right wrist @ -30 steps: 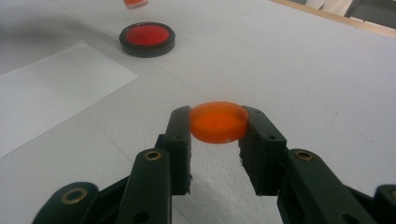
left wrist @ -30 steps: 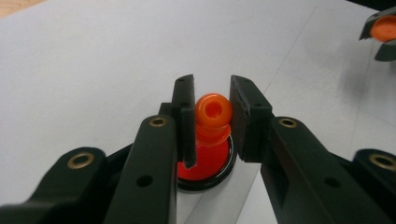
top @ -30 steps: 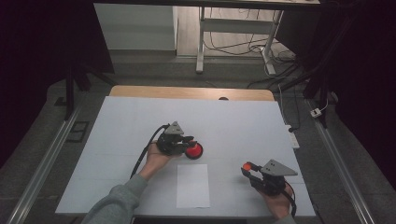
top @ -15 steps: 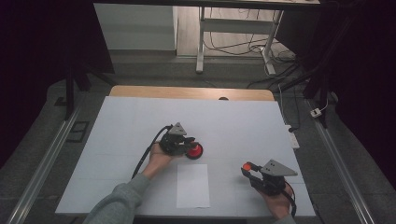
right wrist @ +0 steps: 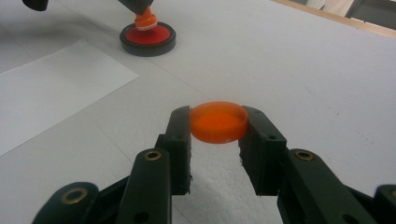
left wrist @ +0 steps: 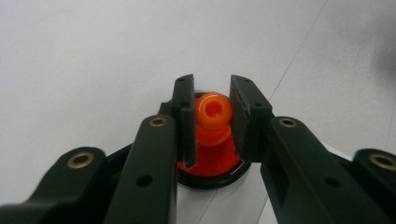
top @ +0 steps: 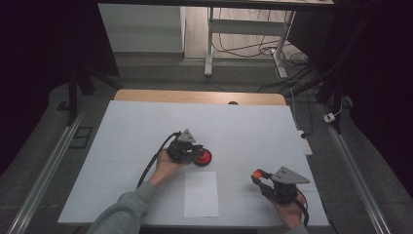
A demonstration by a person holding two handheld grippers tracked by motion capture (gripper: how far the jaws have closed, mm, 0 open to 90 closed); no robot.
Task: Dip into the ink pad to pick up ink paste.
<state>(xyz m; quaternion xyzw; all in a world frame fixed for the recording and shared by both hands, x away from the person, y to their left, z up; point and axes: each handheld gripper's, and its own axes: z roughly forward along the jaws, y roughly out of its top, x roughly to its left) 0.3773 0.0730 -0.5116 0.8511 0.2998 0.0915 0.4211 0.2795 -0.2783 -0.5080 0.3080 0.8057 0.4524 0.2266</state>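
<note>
The left gripper [left wrist: 212,119] pinches the orange knob [left wrist: 213,111] that stands up from a red disc with a black rim [left wrist: 210,175]; the disc rests on the white table [top: 146,131] directly below the jaws. Just beside it, toward the person, lies a white sheet of paper [top: 200,193]. Farther off, beyond the sheet, the right gripper [right wrist: 218,128] clamps a flat orange cap [right wrist: 218,122] by its edges, held just above the table, with the red disc well ahead of its jaws.
</note>
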